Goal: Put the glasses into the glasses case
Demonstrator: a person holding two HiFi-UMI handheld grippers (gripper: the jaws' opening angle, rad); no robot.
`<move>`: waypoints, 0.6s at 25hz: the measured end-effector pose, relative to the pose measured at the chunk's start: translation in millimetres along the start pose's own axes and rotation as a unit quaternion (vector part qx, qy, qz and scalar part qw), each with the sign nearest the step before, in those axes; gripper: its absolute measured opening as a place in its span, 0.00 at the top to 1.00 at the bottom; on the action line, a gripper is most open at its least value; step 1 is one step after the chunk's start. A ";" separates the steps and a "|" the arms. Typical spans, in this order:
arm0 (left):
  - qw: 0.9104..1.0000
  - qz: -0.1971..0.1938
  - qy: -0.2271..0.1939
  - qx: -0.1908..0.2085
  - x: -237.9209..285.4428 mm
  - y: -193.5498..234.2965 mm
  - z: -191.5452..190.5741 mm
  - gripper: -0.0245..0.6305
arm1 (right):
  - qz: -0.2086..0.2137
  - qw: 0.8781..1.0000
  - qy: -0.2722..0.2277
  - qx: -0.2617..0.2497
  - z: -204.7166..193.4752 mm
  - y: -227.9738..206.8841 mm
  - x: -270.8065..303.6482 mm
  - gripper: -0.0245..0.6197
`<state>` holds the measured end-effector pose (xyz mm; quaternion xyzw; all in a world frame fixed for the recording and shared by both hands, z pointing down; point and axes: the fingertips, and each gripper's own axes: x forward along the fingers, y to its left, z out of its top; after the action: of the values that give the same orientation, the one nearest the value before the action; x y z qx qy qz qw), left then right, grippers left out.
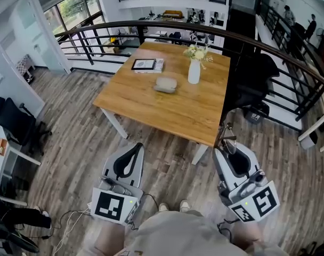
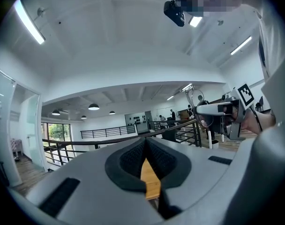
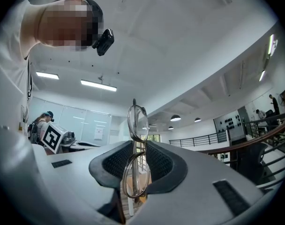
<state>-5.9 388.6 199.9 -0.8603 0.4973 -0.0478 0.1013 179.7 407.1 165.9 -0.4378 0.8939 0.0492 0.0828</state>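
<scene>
Here's where things stand: the glasses [image 3: 136,146] are up off the surface, pinched in the right gripper [image 1: 226,146]. Its fingers are clamped on the frame, one lens standing above them and the other down between the pads. That pickup looks done.

The glasses case [image 1: 165,84] is a pale oblong lying on the wooden surface [image 1: 151,105] in the upper middle of the head view, well apart from both grippers, which hang low in the frame over the floor. Beside the case are a white vase [image 1: 194,71] with flowers and a tablet [image 1: 144,64].

The left gripper [image 1: 136,147] carries nothing. Its fingers [image 2: 133,156] are drawn together at the tips, with only a sliver of wood showing through the gap beneath.

By my reading, what is left is the walk in, getting the case open if it needs that, and the placing itself.

The case is too small here to tell whether its lid is open or closed. In the head view the glasses are only a thin wisp at the right gripper's tip, and the temple arms can't be made out clearly.
</scene>
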 end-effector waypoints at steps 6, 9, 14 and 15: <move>1.000 -0.001 0.008 -0.002 6.7 -12.8 -2.3 0.94 | 0.010 1.000 0.011 0.008 -6.8 -9.1 -4.2 0.79; 1.000 0.003 0.013 -0.002 14.5 -21.0 -3.5 0.94 | 0.016 1.000 0.017 0.010 -10.4 -19.7 -7.2 0.79; 1.000 0.013 0.018 0.004 25.8 -37.0 -0.6 0.94 | 0.021 1.000 0.019 -0.001 -9.0 -43.1 -18.4 0.79; 1.000 0.015 0.018 0.006 27.4 -40.4 0.1 0.94 | 0.023 1.000 0.018 -0.004 -8.5 -47.3 -20.9 0.79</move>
<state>42.1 384.5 208.2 -0.8510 0.5118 -0.0648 0.0980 228.9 393.0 177.5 -0.4187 0.9047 0.0466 0.0635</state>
